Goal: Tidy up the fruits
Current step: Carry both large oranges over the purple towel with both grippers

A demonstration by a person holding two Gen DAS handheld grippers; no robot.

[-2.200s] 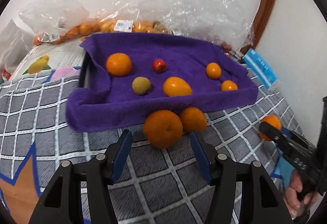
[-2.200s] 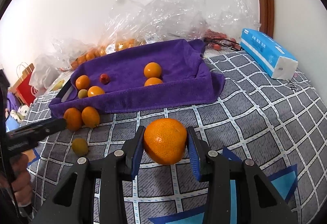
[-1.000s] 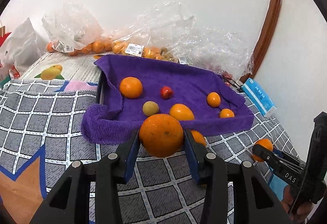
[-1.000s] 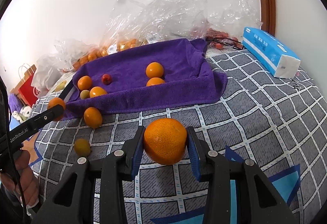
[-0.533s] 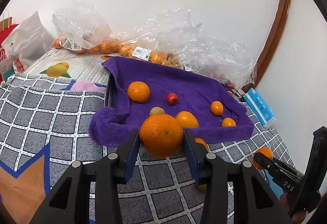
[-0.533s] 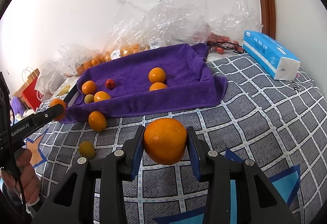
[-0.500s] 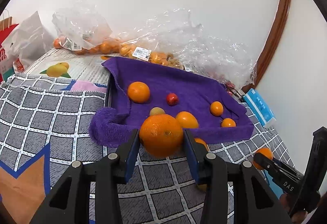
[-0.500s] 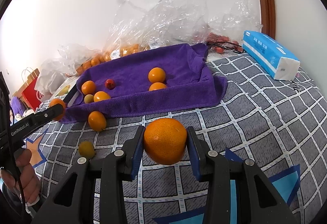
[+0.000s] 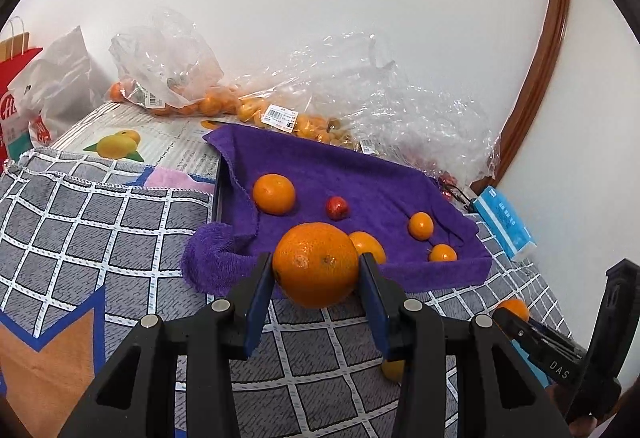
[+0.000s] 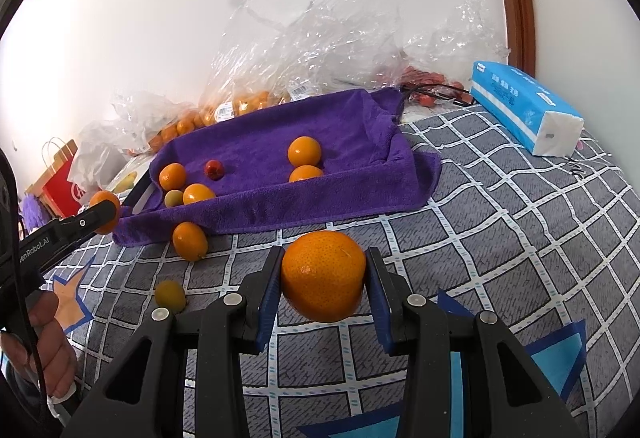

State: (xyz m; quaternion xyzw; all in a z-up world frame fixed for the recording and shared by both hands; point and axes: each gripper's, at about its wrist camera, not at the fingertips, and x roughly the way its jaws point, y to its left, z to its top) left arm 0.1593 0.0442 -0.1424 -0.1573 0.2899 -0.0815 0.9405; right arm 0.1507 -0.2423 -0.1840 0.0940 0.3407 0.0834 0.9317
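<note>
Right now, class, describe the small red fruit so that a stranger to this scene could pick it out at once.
Find the purple towel spread in front of the clear plastic bags by the wall. The red fruit lies on it toward the left, just right of an orange. It is the only red piece there; every neighbour is orange or yellow-green, and most are bigger.

purple towel (image 10: 352, 194), grey checked cloth (image 10: 520, 238), blue tissue pack (image 10: 520, 102)
</note>
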